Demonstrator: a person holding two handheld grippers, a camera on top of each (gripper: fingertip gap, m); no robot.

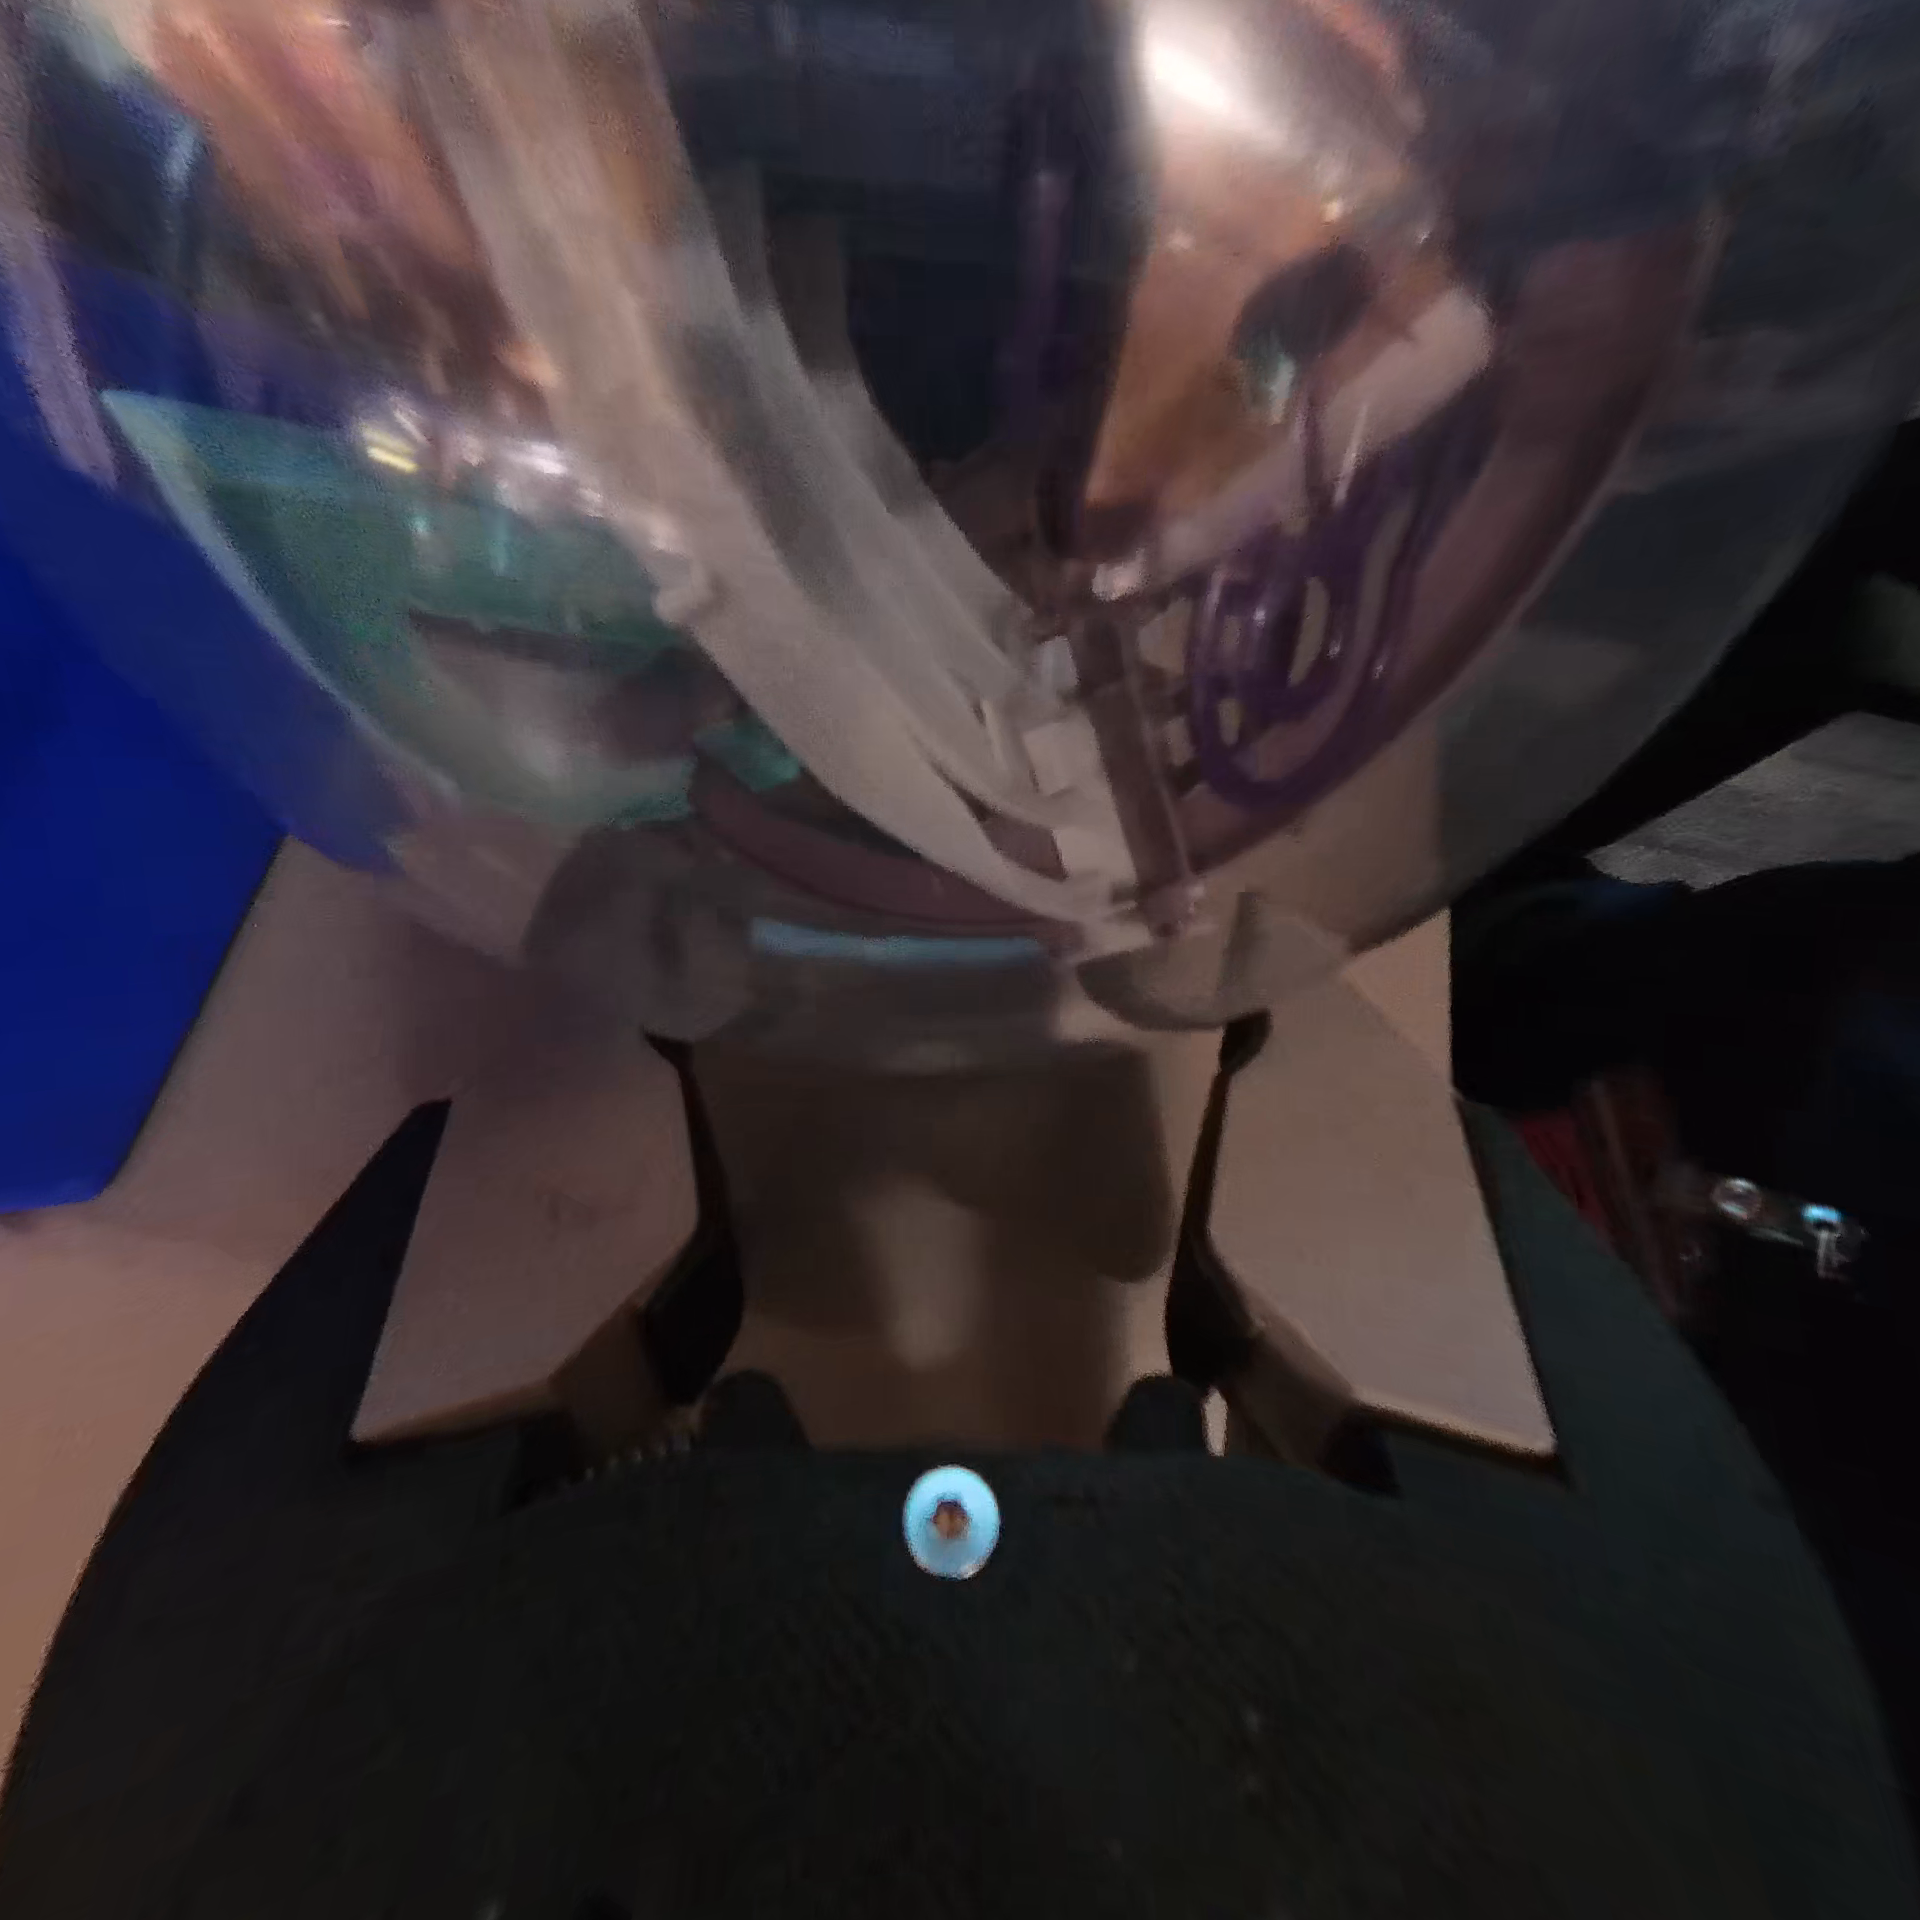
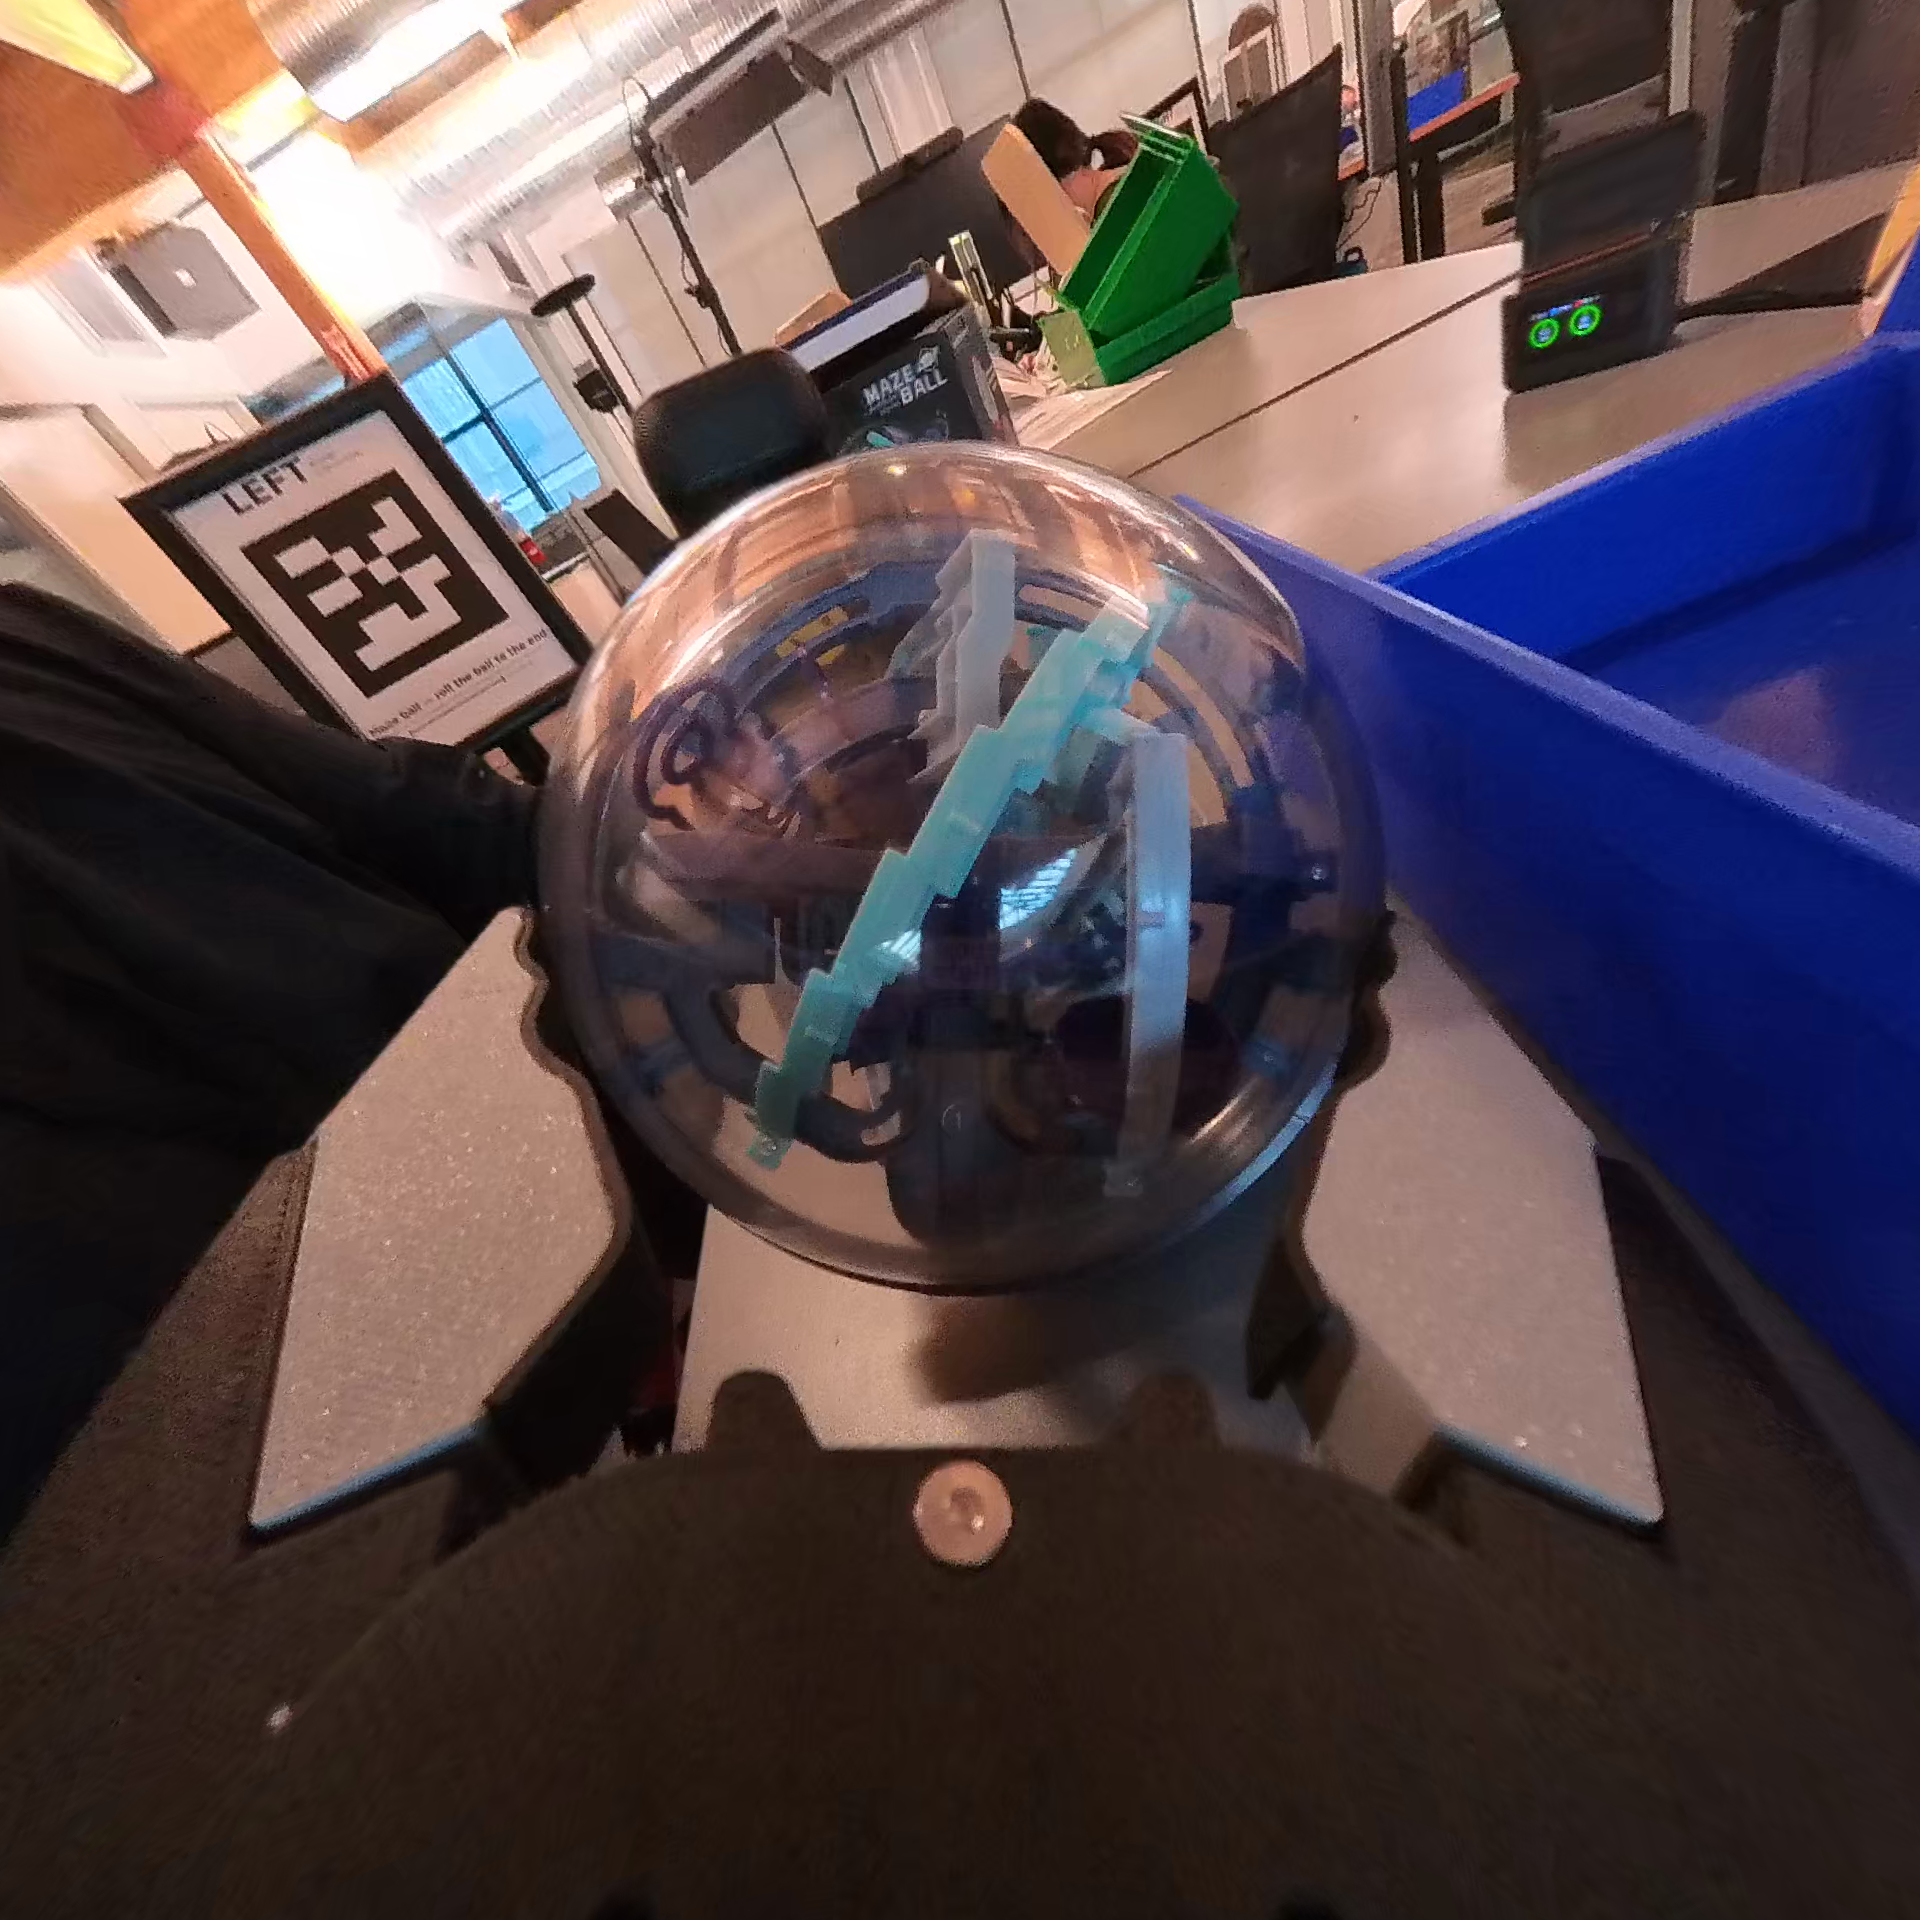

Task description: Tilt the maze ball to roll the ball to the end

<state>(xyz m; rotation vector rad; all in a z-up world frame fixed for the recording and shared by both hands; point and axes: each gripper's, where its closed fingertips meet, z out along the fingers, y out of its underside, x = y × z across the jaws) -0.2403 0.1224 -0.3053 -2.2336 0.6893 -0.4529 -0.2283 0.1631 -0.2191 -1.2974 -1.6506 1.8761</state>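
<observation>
The right claw [image 2: 961, 997] pinches the clear maze ball [image 2: 966, 862], a finger pressed on each side, holding it just above the grey surface [image 2: 1351, 436]. A blue bin [image 2: 1662, 790] stands just to its right, and a framed sign [image 2: 364, 592] stands far left. In the blurred left view the ball [image 1: 935, 468] fills the top; the left claw [image 1: 956, 1029] is spread, its tips right beneath the ball, contact unclear.
</observation>
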